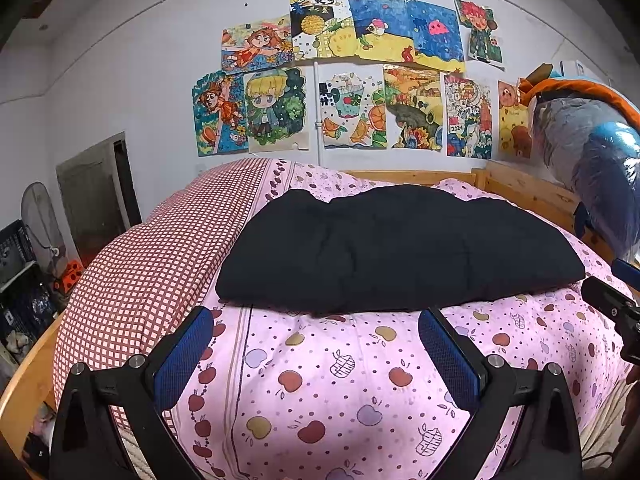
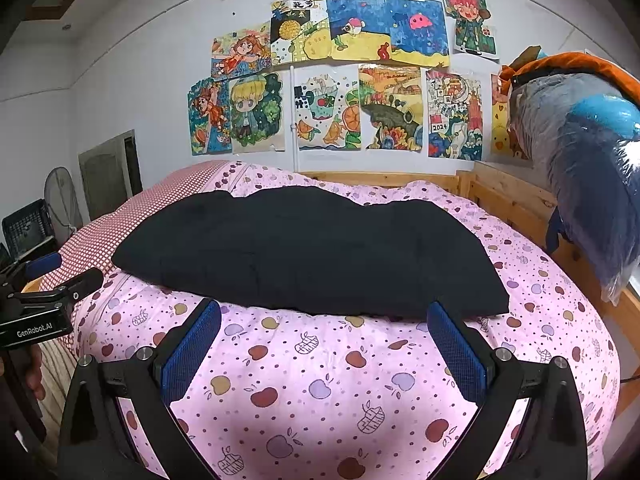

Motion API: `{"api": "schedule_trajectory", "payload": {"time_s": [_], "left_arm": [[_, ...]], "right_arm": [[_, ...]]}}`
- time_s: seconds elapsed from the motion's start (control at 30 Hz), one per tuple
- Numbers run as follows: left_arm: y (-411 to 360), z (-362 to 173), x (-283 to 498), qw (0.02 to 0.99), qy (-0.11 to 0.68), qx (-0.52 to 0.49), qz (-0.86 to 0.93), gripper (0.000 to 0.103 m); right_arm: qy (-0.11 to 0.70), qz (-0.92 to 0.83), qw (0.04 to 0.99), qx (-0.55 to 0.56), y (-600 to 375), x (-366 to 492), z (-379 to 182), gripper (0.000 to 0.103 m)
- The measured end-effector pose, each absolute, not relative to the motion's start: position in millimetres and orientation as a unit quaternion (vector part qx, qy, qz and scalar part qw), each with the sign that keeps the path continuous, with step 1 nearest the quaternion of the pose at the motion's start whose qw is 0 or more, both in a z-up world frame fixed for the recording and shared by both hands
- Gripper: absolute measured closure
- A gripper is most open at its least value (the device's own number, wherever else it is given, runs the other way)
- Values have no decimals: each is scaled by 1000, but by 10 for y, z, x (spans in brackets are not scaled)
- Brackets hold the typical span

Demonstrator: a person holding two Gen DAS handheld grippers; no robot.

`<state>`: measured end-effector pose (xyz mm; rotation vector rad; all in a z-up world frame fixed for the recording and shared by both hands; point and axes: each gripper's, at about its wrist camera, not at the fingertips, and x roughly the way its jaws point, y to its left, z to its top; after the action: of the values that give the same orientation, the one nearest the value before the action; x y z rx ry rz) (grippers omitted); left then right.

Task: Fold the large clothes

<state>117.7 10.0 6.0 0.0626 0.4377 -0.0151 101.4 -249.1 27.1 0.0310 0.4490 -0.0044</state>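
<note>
Black garment (image 1: 400, 248) lies folded into a long band on the apple-print quilt (image 1: 320, 380); left gripper (image 1: 316, 320) and right gripper (image 2: 324, 312) hover empty, fingers apart; further folds likely remain

Readable text, two items plus some unclear marks:

1. "GenRobot.AI", white lettering on the black body of my left gripper (image 2: 86, 280), seen at the left edge of the right wrist view. The jaws there look parted, nothing between them

2. "2024", dark digits on a small white patch in the busy red-and-blue drawing of buildings taped to the white wall (image 2: 454, 116); same drawing in the left wrist view (image 1: 468, 116), digits smaller but legible

Black characters sit on a white banner at the top of the yellow pineapple drawing (image 2: 300, 26); too small for me to read
</note>
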Motion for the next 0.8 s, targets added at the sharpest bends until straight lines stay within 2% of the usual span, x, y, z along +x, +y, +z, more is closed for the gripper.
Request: {"api": "schedule_trajectory", "payload": {"time_s": [0.8], "left_arm": [[31, 71, 1150, 976, 213, 37, -8, 0]], "right_arm": [[226, -3, 974, 18, -2481, 1039, 239, 2]]}}
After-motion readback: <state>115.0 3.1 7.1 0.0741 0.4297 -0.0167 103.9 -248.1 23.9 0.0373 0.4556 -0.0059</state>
